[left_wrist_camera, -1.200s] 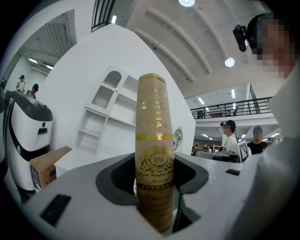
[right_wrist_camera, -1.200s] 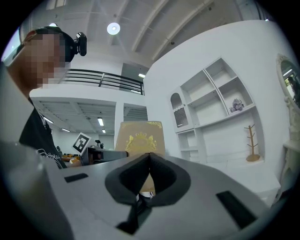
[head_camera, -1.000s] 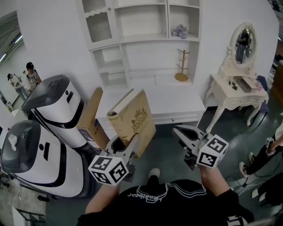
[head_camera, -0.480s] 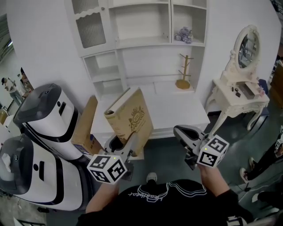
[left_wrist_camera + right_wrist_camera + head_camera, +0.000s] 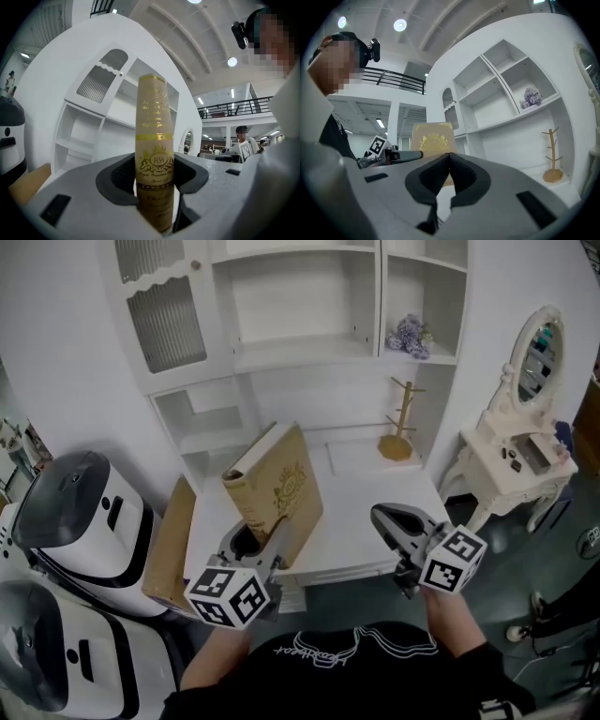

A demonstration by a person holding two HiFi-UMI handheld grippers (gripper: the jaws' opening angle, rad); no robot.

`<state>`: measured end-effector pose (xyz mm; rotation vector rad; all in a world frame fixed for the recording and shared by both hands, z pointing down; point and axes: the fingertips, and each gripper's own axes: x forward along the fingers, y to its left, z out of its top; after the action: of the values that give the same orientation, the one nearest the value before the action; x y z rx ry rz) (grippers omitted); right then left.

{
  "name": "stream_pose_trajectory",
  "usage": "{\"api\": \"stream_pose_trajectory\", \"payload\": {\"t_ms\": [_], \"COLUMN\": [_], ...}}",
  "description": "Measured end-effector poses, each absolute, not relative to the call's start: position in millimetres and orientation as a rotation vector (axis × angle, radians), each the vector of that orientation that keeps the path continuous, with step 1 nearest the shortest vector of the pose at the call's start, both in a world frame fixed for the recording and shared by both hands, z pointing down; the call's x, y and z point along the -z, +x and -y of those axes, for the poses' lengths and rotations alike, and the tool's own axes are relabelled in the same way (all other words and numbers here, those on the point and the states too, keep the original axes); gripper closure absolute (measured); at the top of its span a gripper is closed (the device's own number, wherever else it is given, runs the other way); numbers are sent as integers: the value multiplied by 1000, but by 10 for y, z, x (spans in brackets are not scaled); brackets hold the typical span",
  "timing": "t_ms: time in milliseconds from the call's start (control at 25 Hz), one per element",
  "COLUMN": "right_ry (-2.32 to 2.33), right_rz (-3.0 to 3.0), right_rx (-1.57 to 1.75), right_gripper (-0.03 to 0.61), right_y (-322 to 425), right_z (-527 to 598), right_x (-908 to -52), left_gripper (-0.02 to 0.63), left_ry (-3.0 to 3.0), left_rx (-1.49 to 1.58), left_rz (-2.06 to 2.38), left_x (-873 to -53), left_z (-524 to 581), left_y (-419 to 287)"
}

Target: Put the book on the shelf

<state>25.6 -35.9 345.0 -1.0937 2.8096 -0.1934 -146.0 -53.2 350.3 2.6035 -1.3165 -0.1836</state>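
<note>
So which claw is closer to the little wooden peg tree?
Right. The right claw is in front of the wooden peg tree; the left claw, clamped on the tan gold-printed book, is farther off to its left.

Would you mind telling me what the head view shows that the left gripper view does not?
Only the head view: the right gripper, shut and empty, the wooden stand and the purple flowers. Only the left gripper view: the gold print on the spine of the book, ceiling lights and a railed balcony. Both: the book clamped in the left gripper, and the white shelf unit.
</note>
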Motion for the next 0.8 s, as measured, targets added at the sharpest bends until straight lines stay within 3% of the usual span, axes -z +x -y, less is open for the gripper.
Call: {"api": "stream_pose_trajectory", "payload": {"t_ms": [800], "right_ry": [-999], "right_rz": [-2897], "right_rx": [258], "right_gripper": [572], "right_y": [346], "right_z": [1925], "right_x": [-3599], "left_gripper": [414], "left_ry": [2589], "left_rx": [236], "left_rz": [1483], "left_x": [-3096], "left_z": [2066], "left_y": [-1448]}}
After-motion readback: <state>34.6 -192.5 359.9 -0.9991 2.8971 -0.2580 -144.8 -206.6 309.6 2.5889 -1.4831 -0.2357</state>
